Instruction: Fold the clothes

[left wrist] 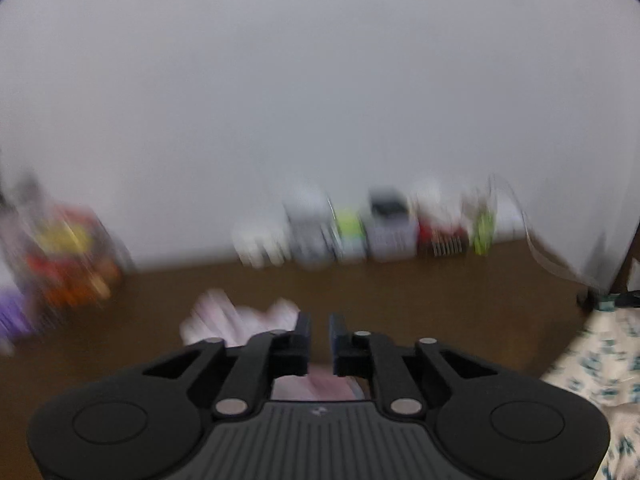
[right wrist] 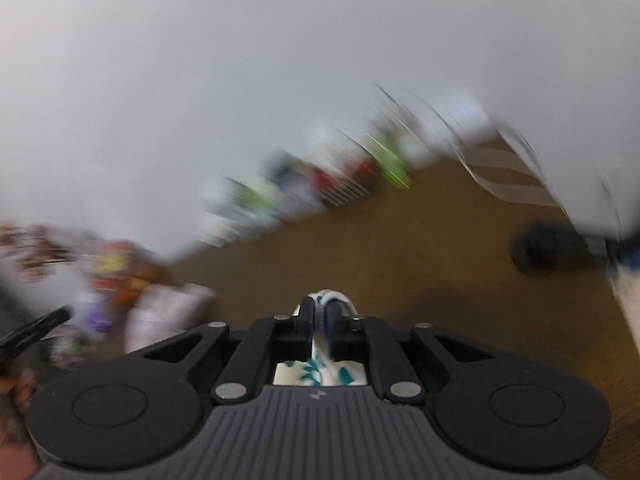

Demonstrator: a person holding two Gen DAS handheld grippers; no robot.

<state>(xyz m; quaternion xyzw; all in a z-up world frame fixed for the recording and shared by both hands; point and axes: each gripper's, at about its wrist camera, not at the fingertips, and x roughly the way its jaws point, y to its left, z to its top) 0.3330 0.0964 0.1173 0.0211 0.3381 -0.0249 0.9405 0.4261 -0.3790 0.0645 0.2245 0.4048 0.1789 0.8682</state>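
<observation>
Brown table [left wrist: 400, 292] runs up to a plain white wall [left wrist: 320, 80], and both views are pretty smeared w/ motion blur, so we can't make out much detail. Along the back edge, against the wall, we see a row of small boxes/containers [left wrist: 360, 228], white, lime green, red, can't tell what they are. Off to the left there's a colourful red/yellow pile [left wrist: 68, 256], too blurry to name.

Left gripper [left wrist: 319, 330] sits low over the table w/ its fingers apart by a narrow gap, nothing between them as far as we can see. A pale pink cloth [left wrist: 236, 320] lies crumpled on the table just beyond and under it. At the right edge of the left view we get the white garment w/ teal print [left wrist: 600, 360] hanging or draped there.

Right gripper [right wrist: 319, 314] is clamped on that same white/teal fabric [right wrist: 320, 372]; a fold of it pokes out past the fingertips and more shows in the window behind the fingers. The pink cloth [right wrist: 160, 316] shows left of it on the table. Bottom-left corner of the right view has part of a hand [right wrist: 16, 396], blurry.
</observation>
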